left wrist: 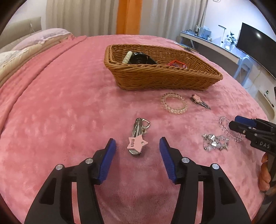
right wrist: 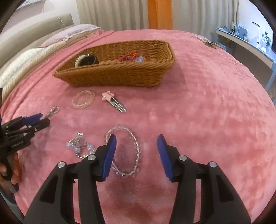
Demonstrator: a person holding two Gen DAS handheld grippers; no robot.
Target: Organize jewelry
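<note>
Between the spread left tongs (left wrist: 137,143), on the pink bed (left wrist: 69,106), lies the star hair clip (left wrist: 137,137), long axis pointing far toward the basket (left wrist: 155,77), while the spread right tongs (right wrist: 136,143) straddle the crystal bracelet (right wrist: 136,143).

We see a pink blanket (left wrist: 60,106) on the bed, 1 orange curtain strip (left wrist: 127,15) between pale curtains (left wrist: 82,15), and a dark screen (left wrist: 257,44) over a white desk (left wrist: 215,44).

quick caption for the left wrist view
Open left gripper hovering over a pink star hair clip on the pink blanket.
</note>
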